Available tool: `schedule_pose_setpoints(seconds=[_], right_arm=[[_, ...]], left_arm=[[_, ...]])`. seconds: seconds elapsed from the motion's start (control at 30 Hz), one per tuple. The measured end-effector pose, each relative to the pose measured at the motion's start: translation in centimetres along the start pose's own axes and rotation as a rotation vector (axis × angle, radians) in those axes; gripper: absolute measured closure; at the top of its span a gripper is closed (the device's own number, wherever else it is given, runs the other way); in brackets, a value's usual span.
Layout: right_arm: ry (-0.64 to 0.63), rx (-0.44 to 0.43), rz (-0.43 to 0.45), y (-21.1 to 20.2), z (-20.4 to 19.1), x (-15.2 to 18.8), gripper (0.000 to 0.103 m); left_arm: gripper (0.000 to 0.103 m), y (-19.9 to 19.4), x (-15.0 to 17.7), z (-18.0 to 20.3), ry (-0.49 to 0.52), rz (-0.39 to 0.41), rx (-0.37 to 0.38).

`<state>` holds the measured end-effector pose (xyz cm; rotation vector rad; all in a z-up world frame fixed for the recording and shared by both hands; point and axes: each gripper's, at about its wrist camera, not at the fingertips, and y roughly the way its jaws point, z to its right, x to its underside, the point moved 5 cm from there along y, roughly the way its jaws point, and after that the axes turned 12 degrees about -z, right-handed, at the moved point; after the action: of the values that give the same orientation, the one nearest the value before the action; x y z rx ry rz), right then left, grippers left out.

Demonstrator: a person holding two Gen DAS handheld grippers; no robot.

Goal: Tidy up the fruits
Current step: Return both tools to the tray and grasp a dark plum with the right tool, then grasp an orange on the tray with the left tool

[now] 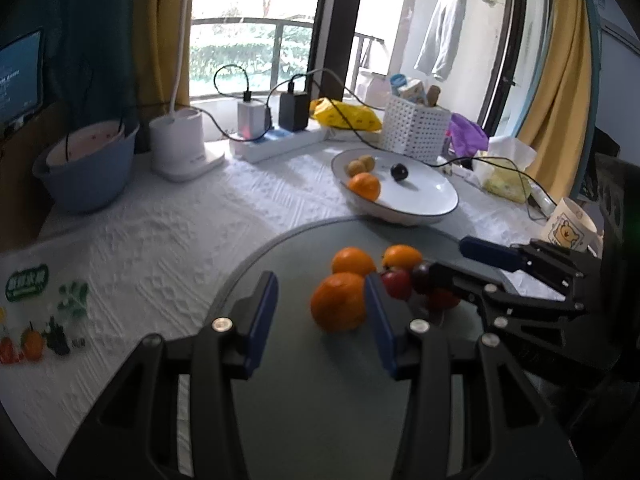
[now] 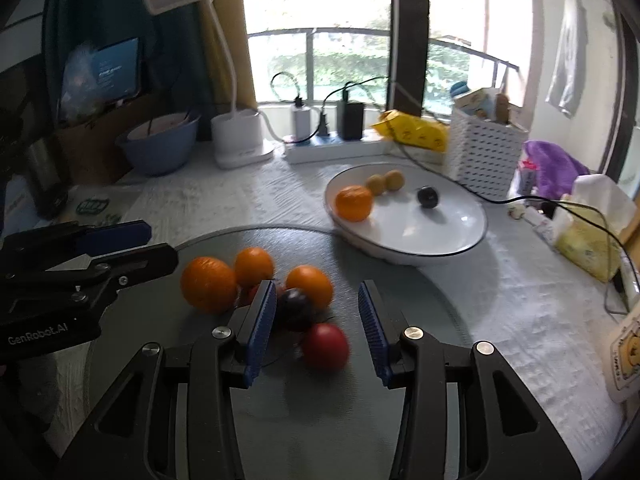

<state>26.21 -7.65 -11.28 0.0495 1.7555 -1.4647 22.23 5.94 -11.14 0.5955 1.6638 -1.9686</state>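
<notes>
Both grippers hung over the grey mat, jaws part open, empty. Left gripper (image 1: 322, 320) framed the nearest orange (image 1: 338, 300); right gripper (image 2: 318, 330) the red fruit (image 2: 325, 345). Packed, round fruit: a nudge could send neighbours rolling, short of the white plate (image 2: 460, 244).

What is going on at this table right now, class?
A person holds a two-finger gripper in each hand and is sorting fruit. The white plate already holds an orange, two small tan fruits and a dark plum. On the grey round mat three oranges, a dark fruit and red fruits sit in a cluster. The left gripper and the right gripper hover open over that cluster, holding nothing.
</notes>
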Motion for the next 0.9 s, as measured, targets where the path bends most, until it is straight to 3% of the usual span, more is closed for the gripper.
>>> schedule_pose_setpoints(seconds=[0.3, 0.4, 0.77, 0.9], right_arm=[[-0.027, -0.067, -0.039, 1.8, -0.8, 0.1, 0.062], [-0.036, -0.078, -0.055, 2.1, -0.7, 0.2, 0.073], [-0.043, -0.102, -0.032, 1.5, -0.2, 0.3, 0.074], [-0.033, -0.104, -0.019, 1.2, 0.4, 0.3, 0.074]], left_arm=[[0.055, 1.3, -0.1, 0.3, -0.002, -0.025, 0.033], [0.031, 1.6, -0.2, 0.7, -0.002, -0.030, 0.060], [0.031, 4.1, -0.1, 1.0, 0.004, -0.104, 0.006], [0.055, 4.6, 0.0, 1.2, 0.016, -0.123, 0.013]])
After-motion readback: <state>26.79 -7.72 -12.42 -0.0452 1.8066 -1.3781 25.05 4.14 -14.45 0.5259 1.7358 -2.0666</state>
